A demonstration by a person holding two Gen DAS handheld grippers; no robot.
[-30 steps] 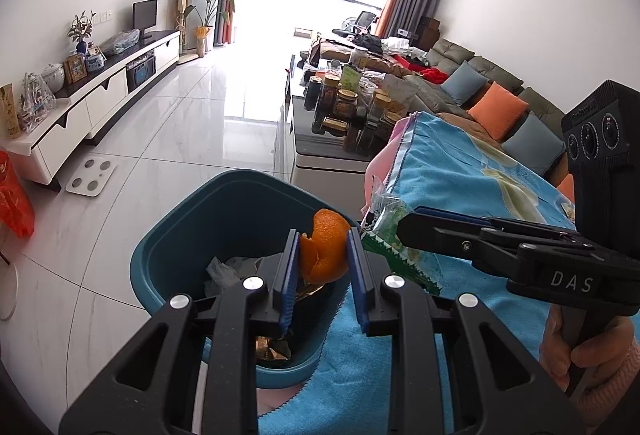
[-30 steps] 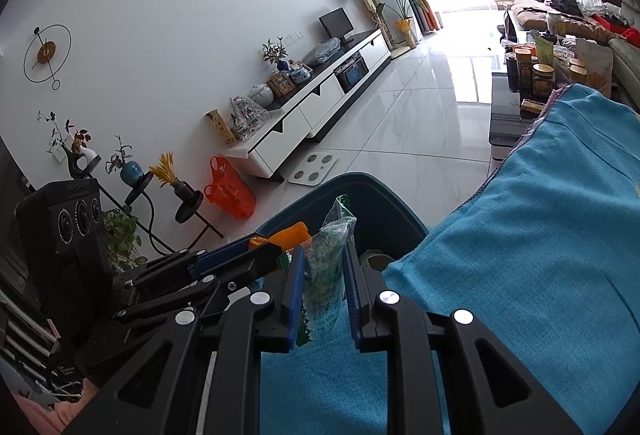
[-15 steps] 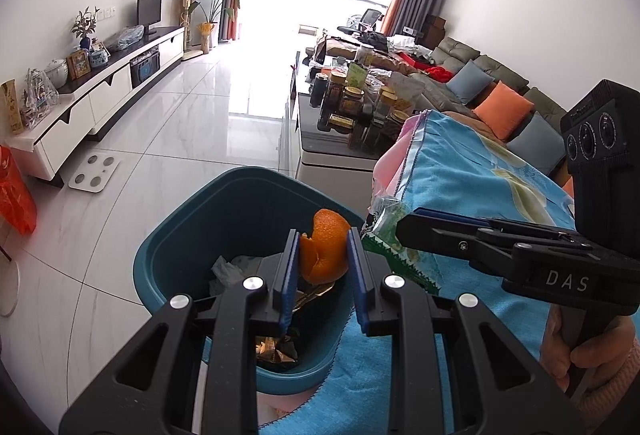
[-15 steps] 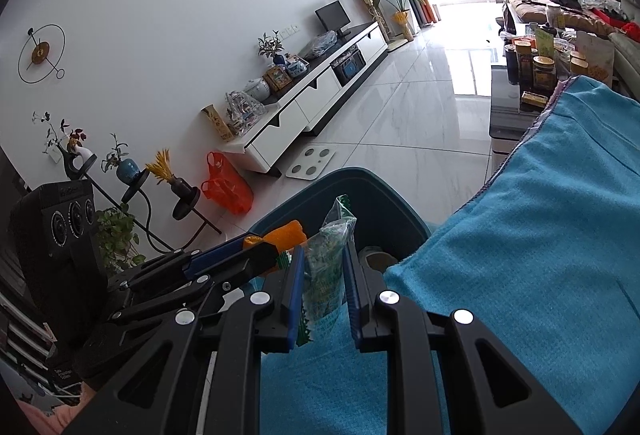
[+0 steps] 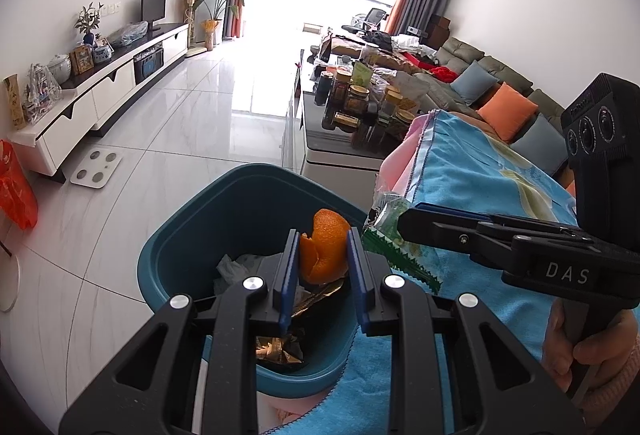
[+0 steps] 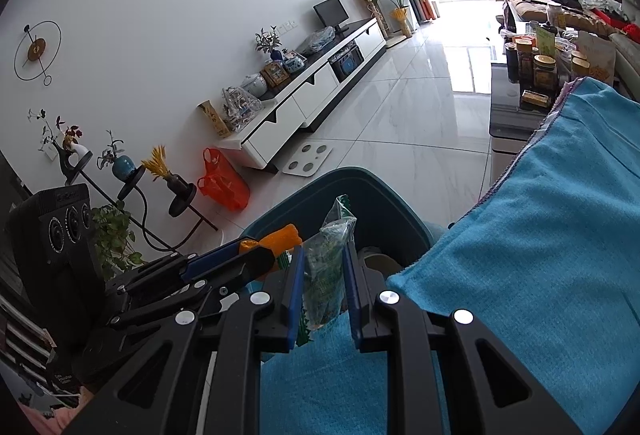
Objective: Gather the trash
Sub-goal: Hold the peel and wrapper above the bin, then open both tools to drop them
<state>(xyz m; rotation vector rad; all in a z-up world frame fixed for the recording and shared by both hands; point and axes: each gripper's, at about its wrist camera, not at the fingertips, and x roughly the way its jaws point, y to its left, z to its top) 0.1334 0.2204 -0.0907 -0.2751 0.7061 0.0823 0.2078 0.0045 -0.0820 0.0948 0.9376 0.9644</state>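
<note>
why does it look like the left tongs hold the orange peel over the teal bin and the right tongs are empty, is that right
Not quite: the right tongs are not empty. The right wrist view shows them shut on a green snack wrapper. The rest stands: the left tongs hold the orange peel over the teal bin.

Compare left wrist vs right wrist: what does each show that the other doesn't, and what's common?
Left wrist only: the sofa with cushions, crumpled trash inside the bin, and the hand holding the right gripper.

Right wrist only: the wall clock and plant stands.

Both: the teal bin, the orange peel in the left gripper, the green wrapper in the right gripper, and the blue towel.
</note>
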